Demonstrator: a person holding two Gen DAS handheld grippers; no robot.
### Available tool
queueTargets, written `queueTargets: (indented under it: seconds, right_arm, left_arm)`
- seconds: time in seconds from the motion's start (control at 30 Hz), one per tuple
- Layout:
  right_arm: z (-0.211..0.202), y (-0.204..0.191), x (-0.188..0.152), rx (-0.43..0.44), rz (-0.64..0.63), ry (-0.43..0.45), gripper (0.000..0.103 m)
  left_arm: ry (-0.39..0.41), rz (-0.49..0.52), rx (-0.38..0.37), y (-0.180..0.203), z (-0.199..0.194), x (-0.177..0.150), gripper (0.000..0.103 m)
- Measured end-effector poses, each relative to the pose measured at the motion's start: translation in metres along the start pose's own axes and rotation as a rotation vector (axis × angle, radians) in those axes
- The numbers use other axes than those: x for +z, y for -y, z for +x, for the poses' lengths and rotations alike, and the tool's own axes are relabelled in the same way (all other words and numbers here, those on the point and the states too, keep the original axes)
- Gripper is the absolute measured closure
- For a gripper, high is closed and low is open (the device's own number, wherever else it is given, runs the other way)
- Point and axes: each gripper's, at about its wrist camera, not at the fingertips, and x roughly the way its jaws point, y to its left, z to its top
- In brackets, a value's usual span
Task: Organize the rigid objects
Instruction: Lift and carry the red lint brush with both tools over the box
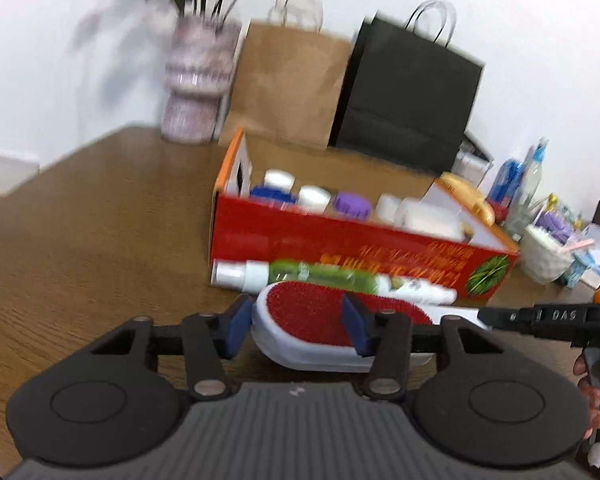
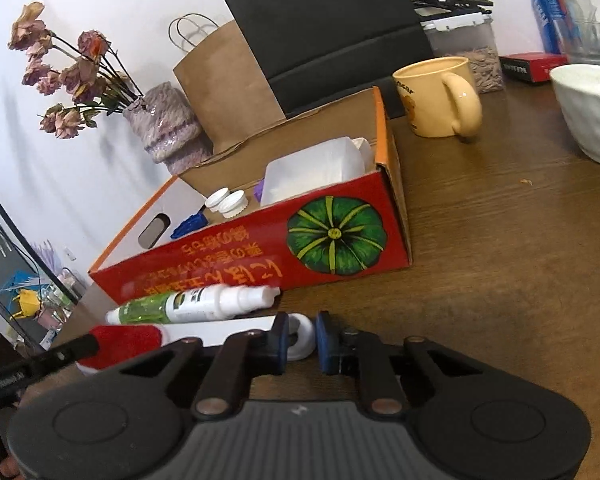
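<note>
Straddling the red-bristled head of a white lint brush [image 1: 320, 320], the left hand-held gripper [image 1: 296, 330] has a blue pad at each side of it — both pads look pressed to the brush's edges, though the picture is smeared. The brush lies flat on the brown wooden surface [image 1: 80, 220], just in front of the red cardboard box [image 1: 300, 240].

Over in the right wrist view, the right hand-held gripper [image 2: 302, 340] has its pads drawn close together on the white ring at the handle end of the same brush [image 2: 300, 338]. So both ends of the brush are taken: head on the left, ring on the right. In the left wrist view the right tool's black body comes in from the right edge, with the fingers of the person's hand [image 1: 592, 380] wrapped round its grip.

Between brush and box lies a spray bottle [image 2: 192, 306], white with a green label, on its side and right against the box's red wall. The box is open-topped — a green pumpkin printed on its near wall, upside-down lettering beside it. Inside stand several capped containers: white caps, a blue one, a purple one, and a large white jug at the right end.

Behind the box stand a brown paper bag [image 1: 288, 84] and a black paper bag [image 1: 412, 92], with a vase of dried flowers [image 1: 198, 80] to their left. A yellow mug [image 2: 440, 96] and a white bowl [image 2: 592, 108] sit on the surface right of the box.
</note>
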Motion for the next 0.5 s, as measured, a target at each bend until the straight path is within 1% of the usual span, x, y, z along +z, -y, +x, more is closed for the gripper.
queueTargets:
  seconds: [0.1, 0.2, 0.3, 0.4, 0.5]
  right_arm:
    - [-0.036, -0.016, -0.008, 0.0, -0.016, 0.096, 0.088]
    - [-0.085, -0.037, -0.023, -0.009, -0.063, 0.204, 0.088]
    - [-0.129, -0.056, -0.041, -0.008, -0.106, 0.283, 0.088]
    - [-0.169, -0.07, -0.061, 0.013, -0.136, 0.334, 0.088]
    - [-0.203, -0.081, -0.08, 0.042, -0.137, 0.376, 0.087]
  left_arm:
    - [0.082, 0.021, -0.021, 0.008, -0.032, -0.002, 0.055]
    - [0.169, 0.039, -0.052, 0.019, -0.075, -0.006, 0.055]
    - [0.25, 0.064, -0.067, 0.031, -0.119, -0.013, 0.055]
    - [0.301, 0.08, -0.07, 0.039, -0.158, -0.02, 0.055]
    - [0.322, 0.069, -0.075, 0.041, -0.195, -0.029, 0.055]
